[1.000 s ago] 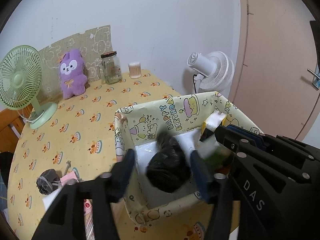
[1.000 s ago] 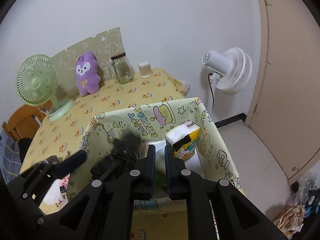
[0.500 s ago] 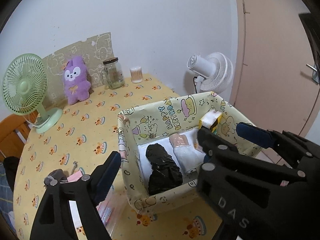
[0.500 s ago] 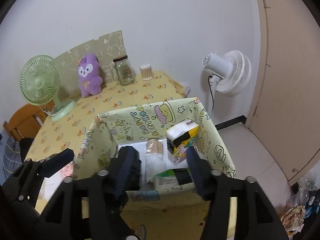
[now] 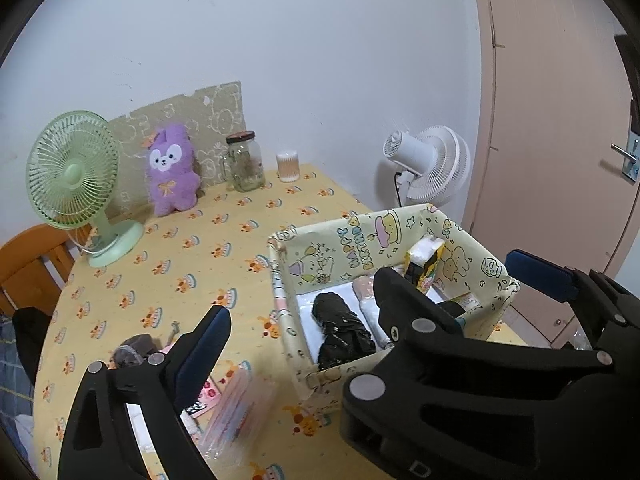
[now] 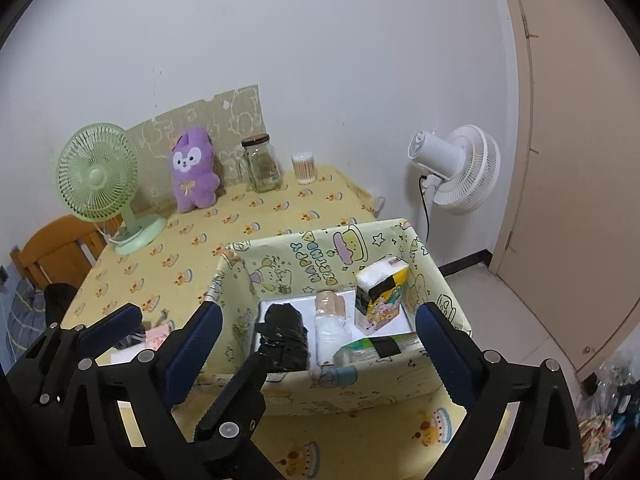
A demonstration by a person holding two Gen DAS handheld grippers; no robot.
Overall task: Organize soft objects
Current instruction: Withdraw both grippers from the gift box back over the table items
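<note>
A box point(image 6: 320, 256) lined with yellow cartoon paper stands on the table near its right edge. In it lie a black bundle point(image 6: 284, 336), a white roll point(image 6: 330, 320) and a green tissue pack point(image 6: 376, 350). A yellow tissue pack point(image 6: 382, 292) stands upright beside them. My right gripper point(image 6: 318, 328) hovers at the box's near wall, its jaws opening with nothing gripped. My left gripper point(image 5: 320, 340) is also opening and empty; its left pad point(image 5: 204, 344) hangs over the table, while the right gripper's body hides its other finger. A purple plush point(image 5: 172, 176) sits at the back.
Left of the box lie a clear plastic pack point(image 5: 240, 408), pink items and a grey object point(image 5: 132, 352). A green desk fan point(image 5: 76, 184), glass jar point(image 5: 244, 164) and swab pot point(image 5: 288, 166) stand at the back. A white fan point(image 6: 456, 168) stands on the floor; a wooden chair point(image 6: 52, 256) is at the left.
Both grippers drew back and up from the box while their jaws spread wide. The black bundle, earlier between my left fingers, now lies free in the box. The right jaws were shut.
</note>
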